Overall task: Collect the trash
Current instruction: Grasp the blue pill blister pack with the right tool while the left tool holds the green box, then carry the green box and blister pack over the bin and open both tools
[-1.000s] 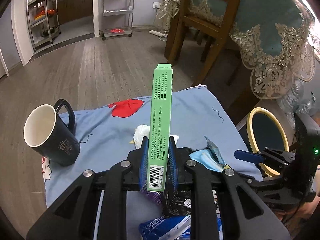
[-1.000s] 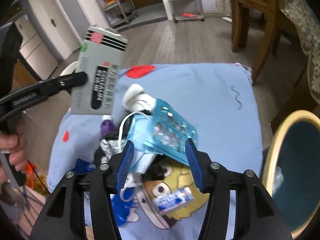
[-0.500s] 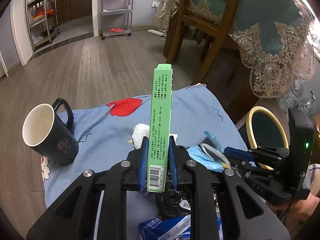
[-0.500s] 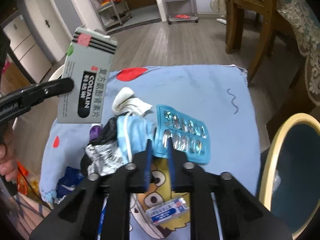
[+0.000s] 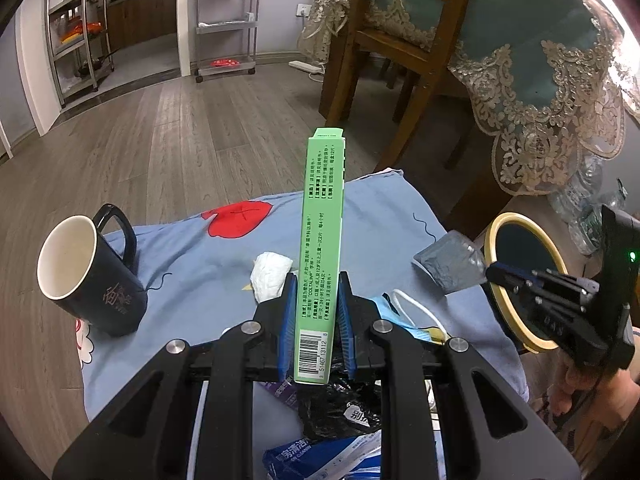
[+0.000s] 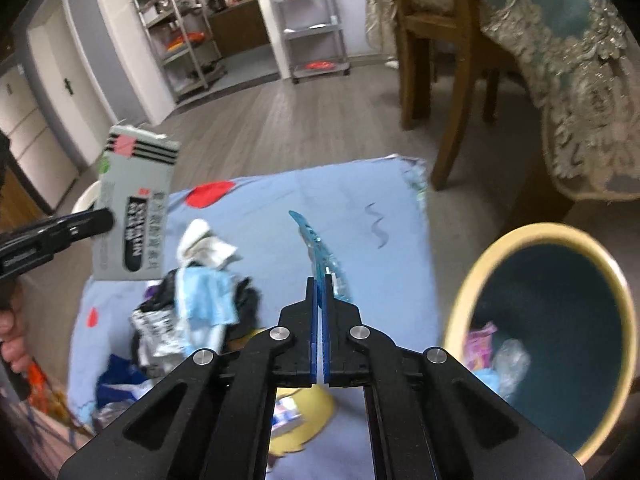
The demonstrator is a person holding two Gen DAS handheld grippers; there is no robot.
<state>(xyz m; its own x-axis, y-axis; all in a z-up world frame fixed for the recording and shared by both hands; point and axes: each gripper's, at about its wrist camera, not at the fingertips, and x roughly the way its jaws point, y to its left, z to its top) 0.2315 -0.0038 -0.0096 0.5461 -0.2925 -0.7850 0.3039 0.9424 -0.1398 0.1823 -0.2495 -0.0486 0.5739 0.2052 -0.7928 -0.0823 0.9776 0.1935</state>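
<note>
- The left gripper (image 5: 316, 312) pinches a green medicine box (image 5: 322, 248) by its lower end. The box stands upright between the blue pads, its barcode at the bottom edge.
- In the right wrist view the same box shows its grey face at ten o'clock, held above the blue cloth (image 6: 360, 232) by the dark tip of the left gripper.
- The right gripper (image 6: 319, 292) is pressed together on a blue blister pack (image 6: 316, 248), seen edge-on and rising toward twelve o'clock from the fingers.
- In the left wrist view that pack shows its silvery back at three o'clock, held just beside the rim of the bin.
- The trash bin (image 6: 472, 280), yellow-rimmed and dark inside, stands off the cloth's edge at four o'clock in the right wrist view. A pink wrapper and clear plastic lie in it.
- A heap of trash lies on the cloth at eight o'clock in the right view: a light blue face mask (image 6: 204, 296), a crumpled white tissue (image 6: 200, 240), black plastic and a silvery wrapper.
- A black mug (image 5: 92, 276) with a white interior sits on the cloth at nine o'clock in the left wrist view, well apart from the heap.
- A wooden chair (image 5: 400, 40) and a lace-edged tablecloth (image 5: 560, 80) stand beyond the cloth at one o'clock.
</note>
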